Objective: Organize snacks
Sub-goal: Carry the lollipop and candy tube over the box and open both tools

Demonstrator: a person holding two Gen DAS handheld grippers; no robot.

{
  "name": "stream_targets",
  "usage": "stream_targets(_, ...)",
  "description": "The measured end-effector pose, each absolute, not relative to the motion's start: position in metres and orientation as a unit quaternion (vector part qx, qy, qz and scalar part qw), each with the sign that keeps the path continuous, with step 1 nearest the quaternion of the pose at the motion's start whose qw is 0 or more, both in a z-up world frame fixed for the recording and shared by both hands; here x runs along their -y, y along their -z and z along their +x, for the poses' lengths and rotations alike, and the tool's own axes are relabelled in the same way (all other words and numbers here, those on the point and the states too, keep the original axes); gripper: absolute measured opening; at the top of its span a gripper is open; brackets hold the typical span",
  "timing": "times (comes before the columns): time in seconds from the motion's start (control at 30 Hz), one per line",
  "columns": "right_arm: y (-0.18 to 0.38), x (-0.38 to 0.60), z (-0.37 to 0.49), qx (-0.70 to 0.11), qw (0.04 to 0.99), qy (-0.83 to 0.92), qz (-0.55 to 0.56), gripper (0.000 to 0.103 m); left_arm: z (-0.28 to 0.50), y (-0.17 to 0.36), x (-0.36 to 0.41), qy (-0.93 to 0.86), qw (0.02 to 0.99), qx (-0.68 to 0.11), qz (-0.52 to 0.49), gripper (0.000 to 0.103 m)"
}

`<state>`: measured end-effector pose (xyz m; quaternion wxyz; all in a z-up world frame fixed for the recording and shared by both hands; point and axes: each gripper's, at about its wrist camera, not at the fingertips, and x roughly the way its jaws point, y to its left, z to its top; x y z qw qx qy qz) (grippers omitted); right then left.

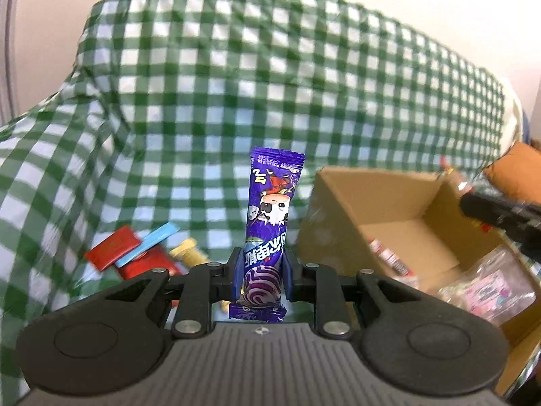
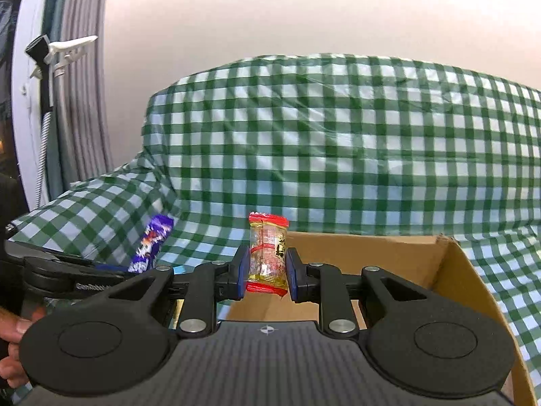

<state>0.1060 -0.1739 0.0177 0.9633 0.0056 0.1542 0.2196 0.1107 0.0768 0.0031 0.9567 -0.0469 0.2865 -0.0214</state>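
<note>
L claw (image 1: 262,272) clamped on purple snack bar (image 1: 270,216), low grip, upright, beside cardboard box (image 1: 389,209) | R claw (image 2: 264,267) clamped on red-end clear candy pack (image 2: 268,253) over box | risk: tall bar pivots/slips; slick wrapper drops outside box wall

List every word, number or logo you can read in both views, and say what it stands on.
"GenRobot", partly cut off: on the left tool's black body, seen in the right wrist view.
Purple snack bar: large Chinese characters, too warped to read surely.
Red-ended clear snack in the right tool: print too blurred.
</note>
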Motion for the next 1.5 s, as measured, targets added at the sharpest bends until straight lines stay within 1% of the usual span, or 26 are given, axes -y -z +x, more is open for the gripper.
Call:
stream_targets(0.47,-0.019,0.21,0.106,-0.141,0.976,-0.167,0.015,0.025,0.115,-0.016,-0.028,0.082,0.97,-0.222,-0.062,0.026)
stream_targets(0.8,-0.019,0.237,0.111,-0.132,0.987,-0.091,0.029,0.025,0.108,-0.021,0.007,0.132,0.973,-0.181,-0.063,0.026)
stream_targets(1.1,-0.013,0.263,0.122,-0.15,0.988,-0.004,0.042,0.025,0.108,-0.014,0.039,0.166,0.968,-0.185,-0.031,0.026)
stream_targets(1.5,-0.014,0.266,0.125,-0.152,0.988,0.005,0.04,0.025,0.114,-0.005,0.054,0.186,0.964,-0.192,-0.003,0.026)
